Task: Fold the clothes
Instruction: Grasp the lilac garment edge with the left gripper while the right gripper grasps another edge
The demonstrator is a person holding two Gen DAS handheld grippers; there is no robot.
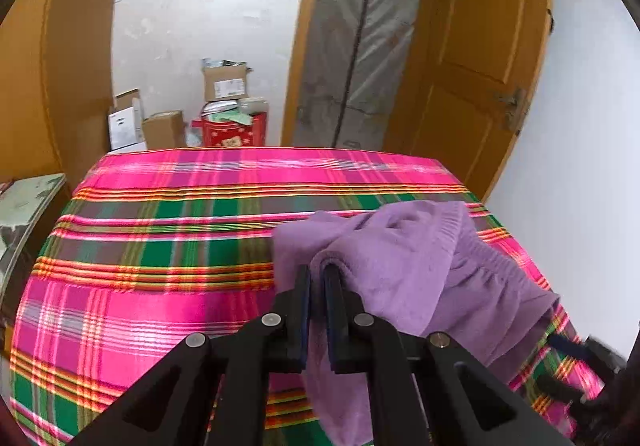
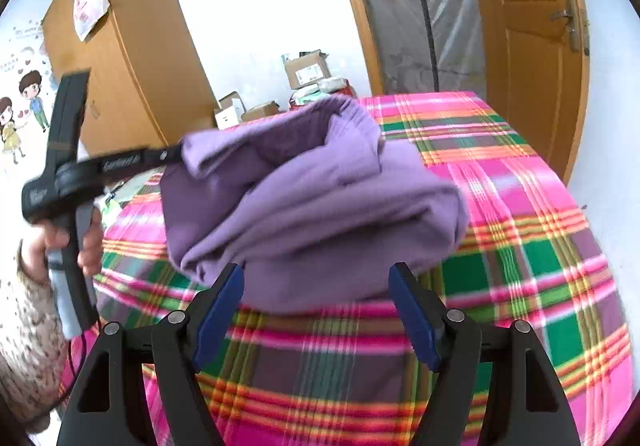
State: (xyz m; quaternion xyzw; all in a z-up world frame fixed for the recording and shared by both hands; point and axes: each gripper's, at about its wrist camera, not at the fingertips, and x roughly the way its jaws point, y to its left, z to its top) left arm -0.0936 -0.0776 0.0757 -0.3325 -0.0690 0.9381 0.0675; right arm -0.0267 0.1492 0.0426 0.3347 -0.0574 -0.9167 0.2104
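Observation:
A purple fleece garment (image 1: 400, 258) lies bunched on the pink and green plaid cover (image 1: 160, 246), toward its right side. My left gripper (image 1: 318, 270) is shut on a fold at the garment's left edge, with cloth pinched between the pads. In the right wrist view the garment (image 2: 312, 197) is lifted at its left corner, where the left gripper (image 2: 176, 154), held by a hand (image 2: 86, 242), pulls it up. My right gripper (image 2: 318, 269) stands open at the garment's near edge, a blue-padded finger on each side, gripping nothing.
The plaid cover (image 2: 520, 246) drapes over the surface's edges. Behind it are several cardboard boxes (image 1: 224, 83), a red bag (image 1: 234, 133), a wooden wardrobe (image 2: 132, 57), an open wooden door (image 1: 480, 65) and a plastic-sheeted doorway (image 1: 360, 45). A patterned sleeve (image 2: 28, 330) is at lower left.

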